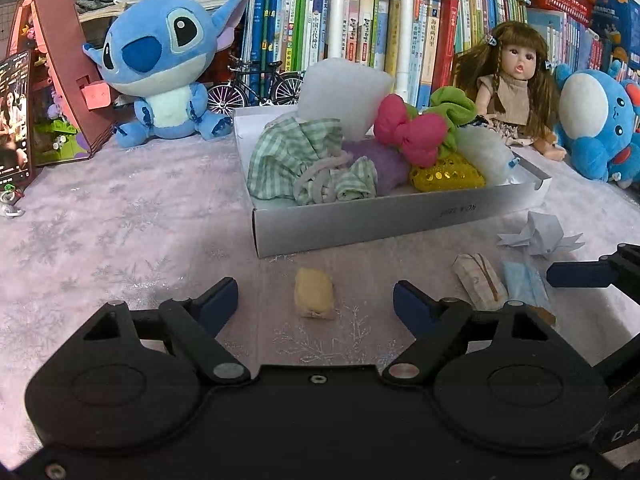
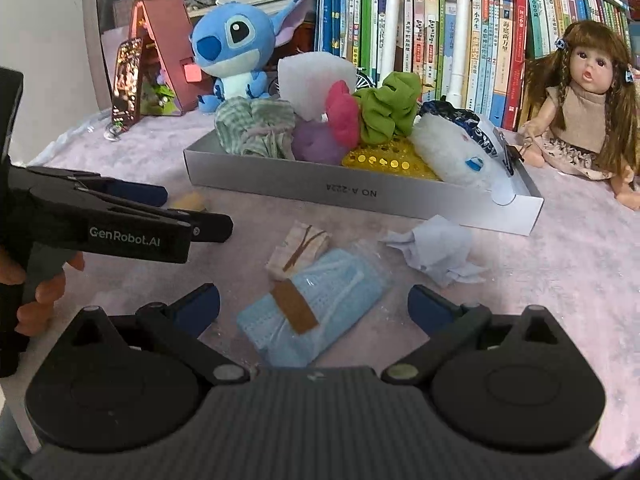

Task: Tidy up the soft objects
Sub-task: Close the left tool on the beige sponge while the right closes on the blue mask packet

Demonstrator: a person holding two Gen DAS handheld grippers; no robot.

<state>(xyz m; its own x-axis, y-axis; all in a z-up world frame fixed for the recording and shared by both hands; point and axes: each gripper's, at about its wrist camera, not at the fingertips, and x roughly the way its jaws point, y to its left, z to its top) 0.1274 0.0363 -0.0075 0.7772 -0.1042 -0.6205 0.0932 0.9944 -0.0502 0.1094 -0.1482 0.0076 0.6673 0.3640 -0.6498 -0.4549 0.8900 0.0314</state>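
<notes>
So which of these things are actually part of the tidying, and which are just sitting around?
Part of the job:
- white box, already holding soft items
- yellow sponge, between the open left tool
- blue mask, before the open right tool
- striped packet
- crumpled tissue

Just lying about:
- blue plush
- doll
- books
- toy bicycle

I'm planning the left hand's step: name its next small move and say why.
Probably ease the left gripper forward and close on the yellow sponge piece: it lies on the cloth between the open jaws, untouched, outside the white box that holds the other soft things.
</notes>
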